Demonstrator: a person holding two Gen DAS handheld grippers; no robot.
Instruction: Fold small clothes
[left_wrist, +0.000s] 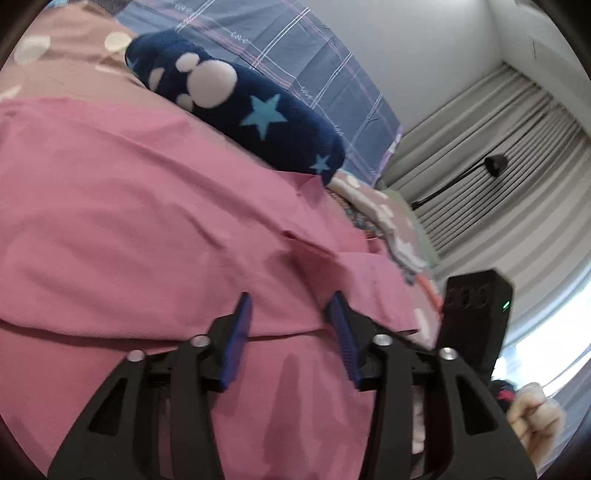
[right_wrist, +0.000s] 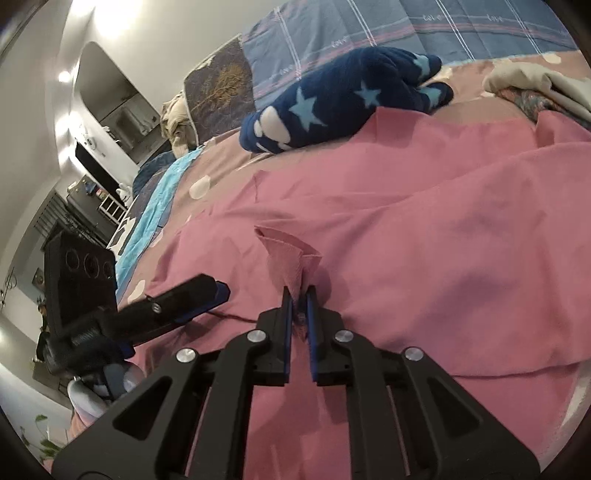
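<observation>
Right gripper (right_wrist: 299, 295): pinching a corner of the pink garment (right_wrist: 424, 229), spread over the near bed.
Left gripper (left_wrist: 291, 314): jaws apart, empty, above cloth.
Risk: thin pinch could slip mid-fold, dropping the corner.

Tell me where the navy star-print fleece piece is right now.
The navy star-print fleece piece lies beyond the far edge of the pink garment, in front of the blue plaid bedding; upper middle in the right wrist view, upper left of centre in the left.
</observation>
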